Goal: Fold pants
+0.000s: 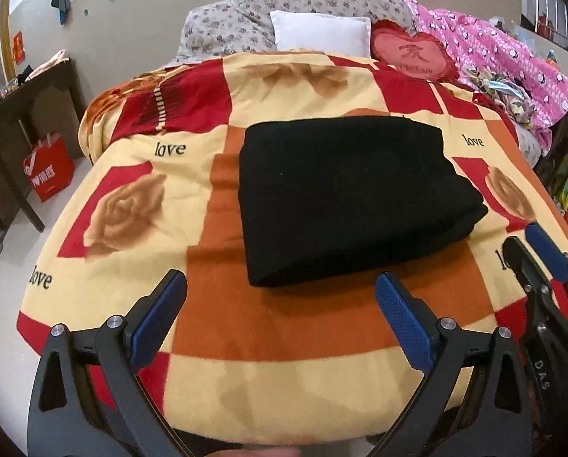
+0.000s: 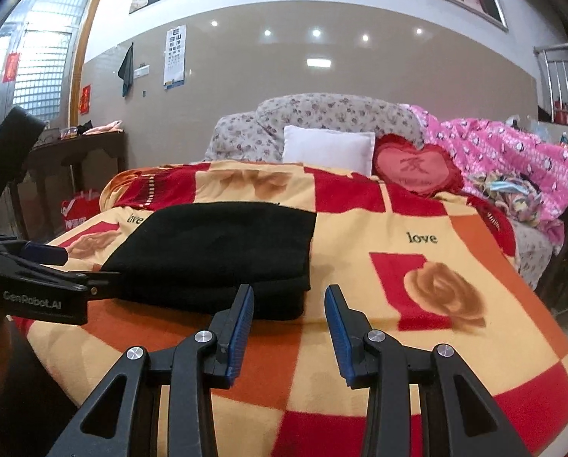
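The black pants (image 1: 345,194) lie folded into a thick rectangle in the middle of the checked blanket (image 1: 192,198). My left gripper (image 1: 282,280) stands wide open just short of the pants' near edge, with nothing between its blue pads. My right gripper (image 1: 522,236) shows at the right edge of the left wrist view, beside the pants' near right corner. In the right wrist view the right gripper (image 2: 289,291) is open with a narrower gap and holds nothing. There the pants (image 2: 215,251) lie ahead and to the left. The left gripper (image 2: 86,266) reaches in from the left at their edge.
A white pillow (image 1: 322,34), a red heart cushion (image 1: 413,53), a floral quilt (image 1: 303,0) and a pink quilt (image 1: 493,53) fill the head of the bed. A dark table (image 1: 13,114) and a red bag (image 1: 50,167) stand left of the bed.
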`<state>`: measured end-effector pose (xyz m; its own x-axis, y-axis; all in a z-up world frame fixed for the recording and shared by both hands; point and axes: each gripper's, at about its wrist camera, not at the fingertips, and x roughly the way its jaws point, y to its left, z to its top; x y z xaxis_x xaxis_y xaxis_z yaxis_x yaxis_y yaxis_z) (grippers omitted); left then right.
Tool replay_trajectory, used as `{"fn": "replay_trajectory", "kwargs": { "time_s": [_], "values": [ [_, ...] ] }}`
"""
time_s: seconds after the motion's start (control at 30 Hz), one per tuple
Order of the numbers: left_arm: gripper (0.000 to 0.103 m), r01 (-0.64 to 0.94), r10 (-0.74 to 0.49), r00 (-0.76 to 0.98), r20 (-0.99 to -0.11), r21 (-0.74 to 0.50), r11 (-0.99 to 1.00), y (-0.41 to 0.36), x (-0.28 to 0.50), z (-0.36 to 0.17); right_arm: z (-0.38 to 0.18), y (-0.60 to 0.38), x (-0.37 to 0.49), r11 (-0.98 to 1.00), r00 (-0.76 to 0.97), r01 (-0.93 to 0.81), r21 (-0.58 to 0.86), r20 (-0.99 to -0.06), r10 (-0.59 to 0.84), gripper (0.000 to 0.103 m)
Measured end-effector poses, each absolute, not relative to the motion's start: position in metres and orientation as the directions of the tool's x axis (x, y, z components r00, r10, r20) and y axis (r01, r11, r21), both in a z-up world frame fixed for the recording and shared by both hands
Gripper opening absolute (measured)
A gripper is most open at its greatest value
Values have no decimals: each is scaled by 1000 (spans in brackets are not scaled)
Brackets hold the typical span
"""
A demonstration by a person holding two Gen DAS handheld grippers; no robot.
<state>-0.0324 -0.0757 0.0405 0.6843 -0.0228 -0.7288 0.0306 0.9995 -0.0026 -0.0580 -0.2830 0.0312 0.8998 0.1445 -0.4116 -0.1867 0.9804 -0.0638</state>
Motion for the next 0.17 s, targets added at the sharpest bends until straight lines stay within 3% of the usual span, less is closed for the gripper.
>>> {"fn": "replay_trajectory", "kwargs": {
  "time_s": [0.17],
  "values": [
    [100, 49, -29, 705, -709, 8, 999, -82, -41, 41, 28, -276, -60, 976, 897, -198, -88, -418, 144, 36]
  ]
}}
